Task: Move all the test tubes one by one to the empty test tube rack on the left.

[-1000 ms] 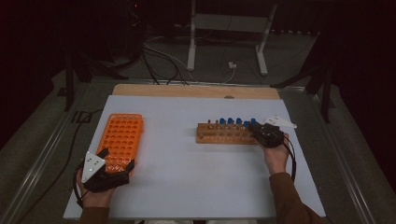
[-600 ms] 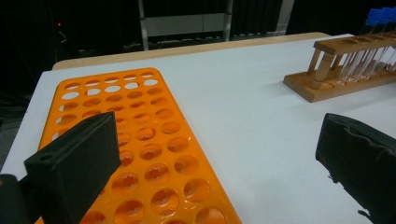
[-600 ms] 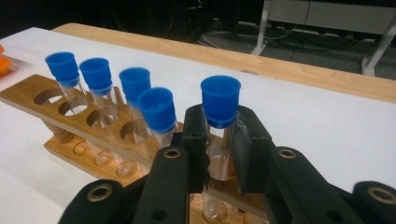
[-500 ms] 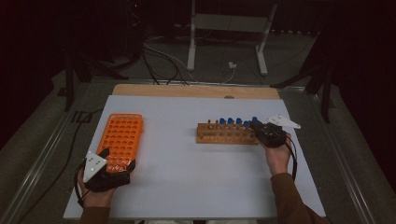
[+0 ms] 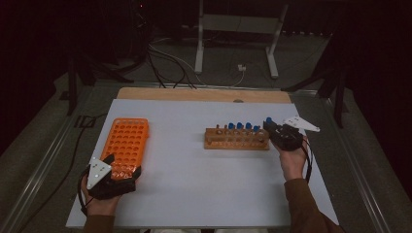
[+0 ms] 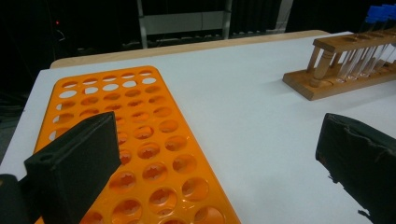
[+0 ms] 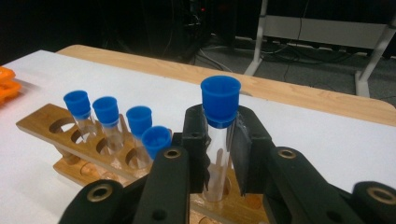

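Right tongs (image 7: 219, 154) closed on a single blue-capped tube (image 7: 218, 135), pads pressed to the glass just under the cap. The tube stood upright, long axis vertical, its foot low at the right end of the wooden rack (image 5: 236, 139); I could not tell whether it rested in a hole or had cleared it. Four more capped tubes (image 7: 112, 119) stood in a row in the rack, to the left of the held one.

Left tongs (image 5: 109, 177) rested at the near end of the orange rack (image 5: 126, 145), jaws standing wide apart with nothing between them; one jaw hung over the tray's near holes, the other over bare bench (image 5: 194, 184).

The relation that mattered: the orange rack lay well to the left of the held tube, across an open stretch of the bench, with its long side running near to far. All its holes looked empty. The right hand (image 5: 291, 162) had the tube; the left hand (image 5: 99, 204) was the one already at the tray.

My reading: the tube needed lifting straight up along its own axis until clear of the wood, then carrying leftward and kept vertical, so it could drop into an orange hole. A tilt on the way could snag the neighbouring caps.
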`<state>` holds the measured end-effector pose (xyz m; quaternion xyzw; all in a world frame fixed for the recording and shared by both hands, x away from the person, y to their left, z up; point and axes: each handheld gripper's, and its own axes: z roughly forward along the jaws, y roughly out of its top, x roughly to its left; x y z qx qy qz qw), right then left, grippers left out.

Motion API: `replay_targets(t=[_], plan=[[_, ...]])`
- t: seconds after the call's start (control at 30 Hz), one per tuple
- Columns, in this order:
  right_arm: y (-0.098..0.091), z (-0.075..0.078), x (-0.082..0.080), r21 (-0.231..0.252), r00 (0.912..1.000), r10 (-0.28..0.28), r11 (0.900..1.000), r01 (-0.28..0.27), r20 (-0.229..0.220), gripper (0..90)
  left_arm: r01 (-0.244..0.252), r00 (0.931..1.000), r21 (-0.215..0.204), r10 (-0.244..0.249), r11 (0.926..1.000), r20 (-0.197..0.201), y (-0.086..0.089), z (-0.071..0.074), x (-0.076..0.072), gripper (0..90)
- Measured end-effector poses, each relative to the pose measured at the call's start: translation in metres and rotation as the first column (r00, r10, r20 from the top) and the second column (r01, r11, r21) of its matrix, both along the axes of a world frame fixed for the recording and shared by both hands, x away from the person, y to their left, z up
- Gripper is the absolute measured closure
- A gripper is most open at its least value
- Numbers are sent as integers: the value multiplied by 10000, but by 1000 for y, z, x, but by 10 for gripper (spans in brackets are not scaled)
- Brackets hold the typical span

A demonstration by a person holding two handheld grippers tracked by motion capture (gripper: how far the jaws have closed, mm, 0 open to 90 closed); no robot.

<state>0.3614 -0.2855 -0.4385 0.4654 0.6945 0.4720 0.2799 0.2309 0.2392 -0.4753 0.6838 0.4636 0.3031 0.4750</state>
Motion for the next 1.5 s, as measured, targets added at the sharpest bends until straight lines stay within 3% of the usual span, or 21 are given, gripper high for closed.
replay_targets(t=[0.63, 1.2, 1.3, 1.5], plan=[[-5, 34, -7, 324, 9978, 128, 9994, -150, 654, 766, 105, 9999, 86, -105, 9999, -65, -2, -1, 1, 7], [7, 27, -23, 530, 9951, 897, 9944, -918, 407, 766, 372, 9993, 81, -371, 9993, -110, -11, 0, 2, 7], [10, 26, -26, 663, 9931, 1123, 9912, -1144, 347, 766, 383, 9992, -217, -385, 9990, -126, -13, 2, 2, 7], [19, 24, -33, 817, 9865, 1614, 9832, -1631, 270, 766, 958, 9954, -122, -958, 9953, 25, -27, 13, 4, 7]])
